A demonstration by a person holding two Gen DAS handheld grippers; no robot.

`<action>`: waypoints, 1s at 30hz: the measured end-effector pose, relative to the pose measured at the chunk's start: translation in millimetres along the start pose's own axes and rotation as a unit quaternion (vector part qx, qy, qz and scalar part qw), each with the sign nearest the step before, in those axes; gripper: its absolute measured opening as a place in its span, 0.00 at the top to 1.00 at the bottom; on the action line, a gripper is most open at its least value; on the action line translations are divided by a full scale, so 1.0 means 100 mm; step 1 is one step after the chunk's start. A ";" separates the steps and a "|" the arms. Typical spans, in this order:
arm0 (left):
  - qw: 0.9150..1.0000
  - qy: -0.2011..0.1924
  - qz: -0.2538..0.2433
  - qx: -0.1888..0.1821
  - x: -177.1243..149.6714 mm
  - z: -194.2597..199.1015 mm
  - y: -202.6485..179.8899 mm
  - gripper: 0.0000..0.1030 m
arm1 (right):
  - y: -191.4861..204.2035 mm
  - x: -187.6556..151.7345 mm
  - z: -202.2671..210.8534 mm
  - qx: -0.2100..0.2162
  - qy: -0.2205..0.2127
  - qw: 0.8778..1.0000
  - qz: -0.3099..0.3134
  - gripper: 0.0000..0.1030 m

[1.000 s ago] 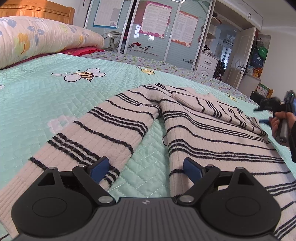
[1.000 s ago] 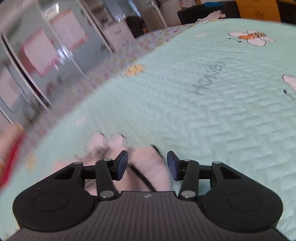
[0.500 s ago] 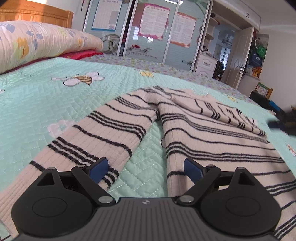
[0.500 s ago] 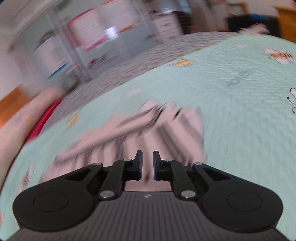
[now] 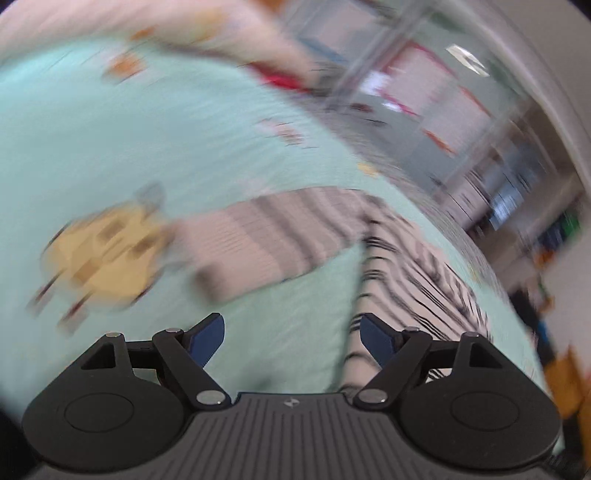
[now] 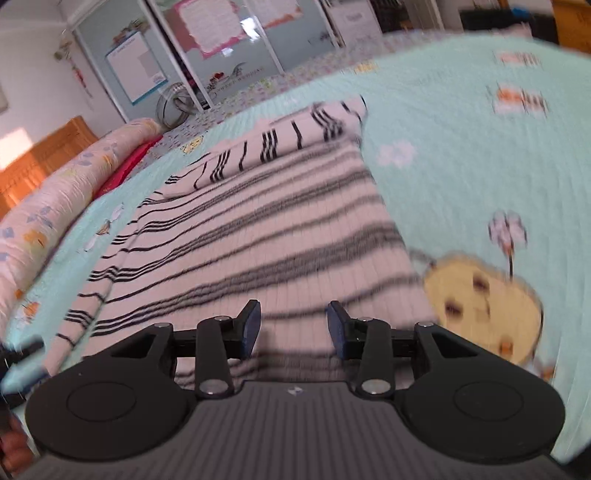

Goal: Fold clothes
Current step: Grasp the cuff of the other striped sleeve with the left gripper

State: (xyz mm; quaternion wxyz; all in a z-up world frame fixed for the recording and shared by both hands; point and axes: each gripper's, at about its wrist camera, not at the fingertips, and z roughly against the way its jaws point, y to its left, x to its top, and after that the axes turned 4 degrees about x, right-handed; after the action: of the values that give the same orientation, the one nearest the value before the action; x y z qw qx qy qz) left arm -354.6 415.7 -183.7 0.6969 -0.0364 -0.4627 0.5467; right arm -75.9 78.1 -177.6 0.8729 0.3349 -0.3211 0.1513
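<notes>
A cream sweater with thin black stripes (image 6: 266,229) lies flat on the mint quilt (image 6: 461,122). One sleeve (image 6: 280,140) is folded across its far end. In the blurred left wrist view the other sleeve (image 5: 266,236) stretches out to the left of the body (image 5: 413,280). My left gripper (image 5: 291,338) hovers above bare quilt between sleeve and body, jaws wide and closing slightly, nothing between them. My right gripper (image 6: 293,326) hangs over the sweater's near hem, jaws part open and opening, nothing between the pads.
A floral pillow (image 6: 55,192) and a wooden headboard (image 6: 40,155) lie at the far left. Wardrobe doors with posters (image 6: 221,33) stand behind the bed. A yellow bee print (image 6: 480,306) marks the quilt right of the sweater. A hand (image 6: 13,448) shows at the lower left edge.
Both grippers have swept sideways and rolled. The left gripper left the sleeve and body and now hangs over the quilt between them. The right gripper shut, then reopened, and moved over the hem.
</notes>
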 end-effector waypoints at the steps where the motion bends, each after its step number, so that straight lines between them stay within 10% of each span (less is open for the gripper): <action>1: 1.000 0.005 0.030 0.004 -0.01 0.04 0.09 0.19 | 0.00 -0.04 0.03 0.006 0.000 1.000 -0.008 0.60; 12: 0.979 -0.033 0.194 0.059 0.25 -0.41 0.01 0.08 | -0.32 -0.10 0.39 0.042 -0.027 0.995 -0.087 0.49; 13: 0.977 -0.035 0.199 0.070 0.29 -0.43 -0.03 0.13 | -0.37 -0.11 0.40 0.043 -0.028 0.994 -0.097 0.48; 15: 0.977 -0.023 0.197 0.075 0.39 -0.50 -0.04 0.89 | -0.45 -0.13 0.40 0.046 -0.026 0.992 -0.118 0.47; 17: 0.978 -0.026 0.189 0.078 0.52 -0.51 -0.03 0.97 | -0.52 -0.13 0.38 0.052 -0.022 0.989 -0.137 0.47; 26: 0.981 -0.104 0.057 0.153 1.41 -0.26 0.03 0.92 | -0.64 -0.09 0.33 0.075 -0.025 0.984 -0.162 0.47; 30: 0.973 -0.072 0.137 0.168 1.12 -0.39 0.44 0.35 | -0.65 -0.06 0.28 0.074 -0.026 0.983 -0.167 0.47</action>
State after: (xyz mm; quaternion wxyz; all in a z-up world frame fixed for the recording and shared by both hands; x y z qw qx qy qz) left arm -362.6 540.8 -162.6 0.5761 0.0583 -0.4039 0.7082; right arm -61.8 11.0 -197.4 0.8499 0.4512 -0.2714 0.0181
